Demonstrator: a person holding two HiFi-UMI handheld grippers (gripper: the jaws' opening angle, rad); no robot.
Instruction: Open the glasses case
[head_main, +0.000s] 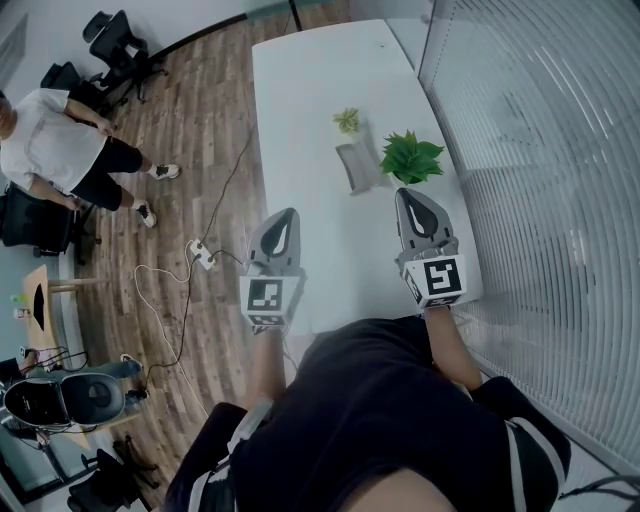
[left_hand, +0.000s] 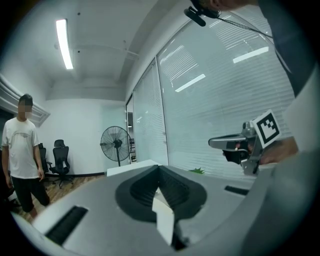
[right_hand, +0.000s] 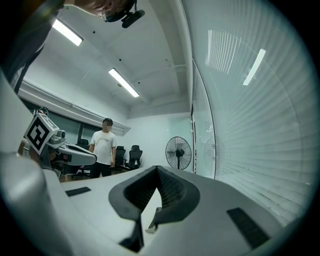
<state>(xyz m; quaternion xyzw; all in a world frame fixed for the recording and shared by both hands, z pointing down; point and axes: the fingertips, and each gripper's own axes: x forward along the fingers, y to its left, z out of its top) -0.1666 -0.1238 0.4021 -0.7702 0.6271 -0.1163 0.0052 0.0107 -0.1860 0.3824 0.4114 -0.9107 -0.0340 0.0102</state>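
Only from the head view: grey glasses case (head_main: 358, 165) flat on the white table (head_main: 300, 90), between a small pale plant (head_main: 347, 120) and a bigger leafy plant (head_main: 412, 157), ahead of both tools and well apart from them. Left gripper (head_main: 285, 215) over the table's left edge. Right gripper (head_main: 410, 195) nearer the glass wall (head_main: 540, 150), just short of the leafy plant. Also only there: power strip (head_main: 203, 255) and loose cables on the wood floor (head_main: 200, 130).

From the left gripper view: jaws pressed together at the tips, nothing pinched (only a sliver of white tabletop through the hollow behind them). Beyond them, the other tool with its marker cube, a standing fan (left_hand: 116, 142) and a person (left_hand: 20, 145) in a white shirt.

From the right gripper view: same story, tips closed on nothing. Beyond, the left tool, the fan, the person and office chairs (right_hand: 132, 155) by the far wall.

Edges and room: long narrow table, right side close against the blinds of the glass wall, left side open to the floor. More tabletop beyond the plants; broad floor between table and person.
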